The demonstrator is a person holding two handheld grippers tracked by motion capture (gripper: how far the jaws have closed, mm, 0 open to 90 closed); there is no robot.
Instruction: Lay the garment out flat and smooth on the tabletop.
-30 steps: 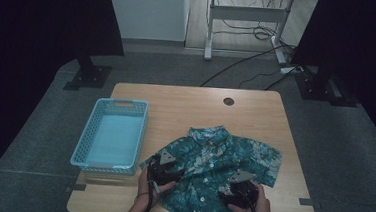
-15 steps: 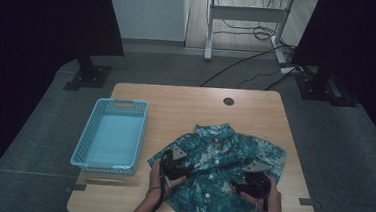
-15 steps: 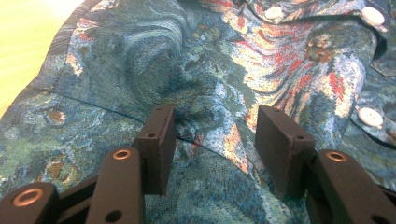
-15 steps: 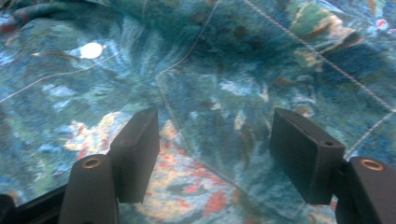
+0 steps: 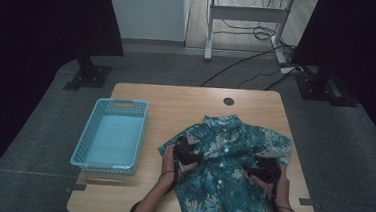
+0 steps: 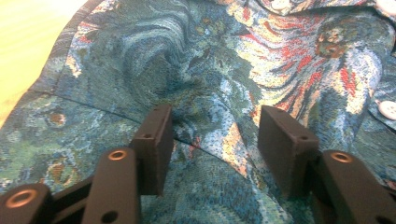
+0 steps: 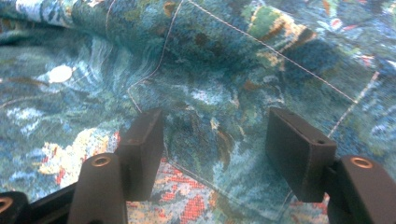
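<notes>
A teal flower-print button shirt lies spread on the wooden table, collar at the far end. My left gripper rests over the shirt's left chest by the sleeve. Its jaws have just been opening and stand apart, with a low ridge of cloth between them that the pads do not pinch. My right gripper sits over the shirt's right side near the other sleeve. Its jaws have just been closing but still stand wide over stitched cloth, and nothing is gripped.
A light blue plastic basket stands with nothing in it on the table's left part. A round cable hole sits near the far edge. Dark curtains, stand feet and floor cables lie beyond the table.
Both hands have slid away from the person and to the right over the shirt. The shirt now lies flatter and straighter.
</notes>
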